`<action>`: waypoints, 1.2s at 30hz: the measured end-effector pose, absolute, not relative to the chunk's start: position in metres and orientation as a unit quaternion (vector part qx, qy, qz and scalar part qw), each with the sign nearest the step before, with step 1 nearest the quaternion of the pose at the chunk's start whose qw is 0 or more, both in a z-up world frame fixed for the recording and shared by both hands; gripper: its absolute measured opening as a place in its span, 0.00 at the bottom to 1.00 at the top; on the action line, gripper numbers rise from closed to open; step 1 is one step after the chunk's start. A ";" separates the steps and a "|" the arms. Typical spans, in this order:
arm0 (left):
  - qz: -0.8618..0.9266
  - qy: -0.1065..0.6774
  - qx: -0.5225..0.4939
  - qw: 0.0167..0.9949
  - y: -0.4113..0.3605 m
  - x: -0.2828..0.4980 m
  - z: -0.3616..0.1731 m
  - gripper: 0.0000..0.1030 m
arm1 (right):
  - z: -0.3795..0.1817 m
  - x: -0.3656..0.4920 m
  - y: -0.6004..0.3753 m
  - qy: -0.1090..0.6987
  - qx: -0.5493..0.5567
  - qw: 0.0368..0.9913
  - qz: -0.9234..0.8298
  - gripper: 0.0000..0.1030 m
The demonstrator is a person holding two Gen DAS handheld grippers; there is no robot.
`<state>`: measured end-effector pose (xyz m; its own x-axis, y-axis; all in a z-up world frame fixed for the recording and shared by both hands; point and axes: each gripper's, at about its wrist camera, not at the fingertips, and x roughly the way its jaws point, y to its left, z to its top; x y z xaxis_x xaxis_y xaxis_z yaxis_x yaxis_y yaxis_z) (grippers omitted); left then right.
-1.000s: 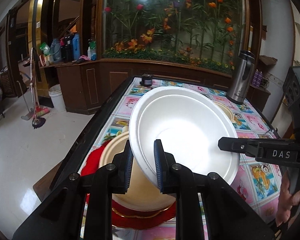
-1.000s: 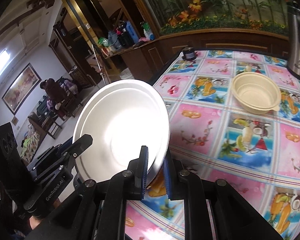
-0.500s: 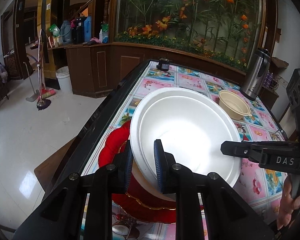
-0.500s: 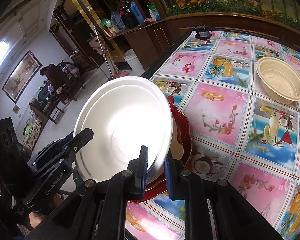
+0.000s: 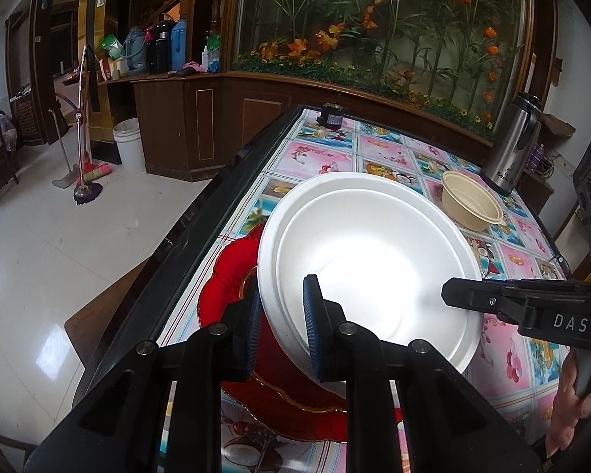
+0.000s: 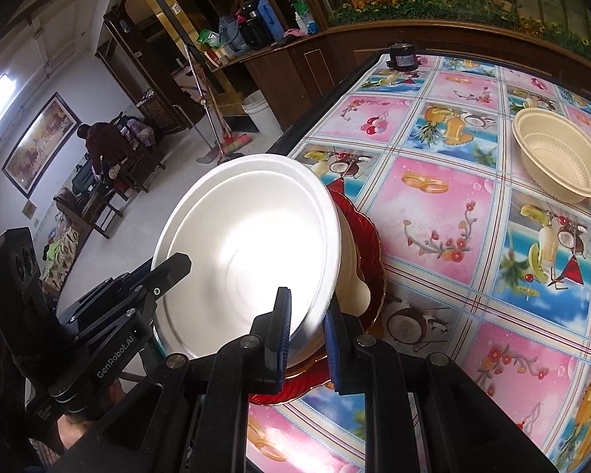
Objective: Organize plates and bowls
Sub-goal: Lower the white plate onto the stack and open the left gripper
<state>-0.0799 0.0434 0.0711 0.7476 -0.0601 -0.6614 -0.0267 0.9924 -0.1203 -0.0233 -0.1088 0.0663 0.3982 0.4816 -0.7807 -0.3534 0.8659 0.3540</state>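
Note:
A large white plate (image 5: 370, 252) hangs tilted just above a red scalloped plate (image 5: 232, 276) near the table's left edge. My left gripper (image 5: 281, 311) is shut on the white plate's near rim. My right gripper (image 6: 305, 329) is shut on the opposite rim of the same white plate (image 6: 252, 252), and its black fingers (image 5: 492, 299) show at the right of the left wrist view. A cream plate (image 6: 352, 276) lies on the red plate (image 6: 370, 252), mostly hidden beneath the white one. The left gripper's fingers (image 6: 145, 276) reach over the white plate's far rim in the right wrist view.
A cream plastic bowl (image 5: 472, 205) stands further back on the fruit-patterned tablecloth (image 6: 433, 205), next to a steel thermos (image 5: 512, 146). A small dark jar (image 5: 331, 116) sits at the far corner. The table's black left edge (image 5: 201, 216) drops to a tiled floor.
Both grippers have lowered the white plate toward the red plate; the view has tipped down, so the red plate and the cream bowl now show more fully.

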 end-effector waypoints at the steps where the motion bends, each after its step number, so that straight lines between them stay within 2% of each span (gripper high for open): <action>1: -0.008 0.355 -0.061 0.933 0.044 -0.080 0.071 0.16 | 0.066 -0.023 -0.109 0.488 0.066 0.833 0.251 0.18; 20: -0.001 0.333 -0.064 0.941 0.042 -0.092 0.086 0.19 | 0.092 -0.034 -0.151 0.448 0.111 0.850 0.254 0.29; 26: -0.024 0.326 -0.043 0.944 0.015 -0.096 0.096 0.19 | 0.092 -0.032 -0.194 0.434 0.147 0.859 0.228 0.31; 36: -0.095 0.339 0.021 0.936 -0.068 -0.098 0.098 0.19 | 0.056 -0.019 -0.285 0.427 0.201 0.870 0.143 0.31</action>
<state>-0.0978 -0.0684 0.0981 0.7522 -0.1626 -0.6386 0.1915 0.9812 -0.0243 -0.0193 -0.2854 0.0559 0.5951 0.4200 -0.6852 -0.0773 0.8785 0.4714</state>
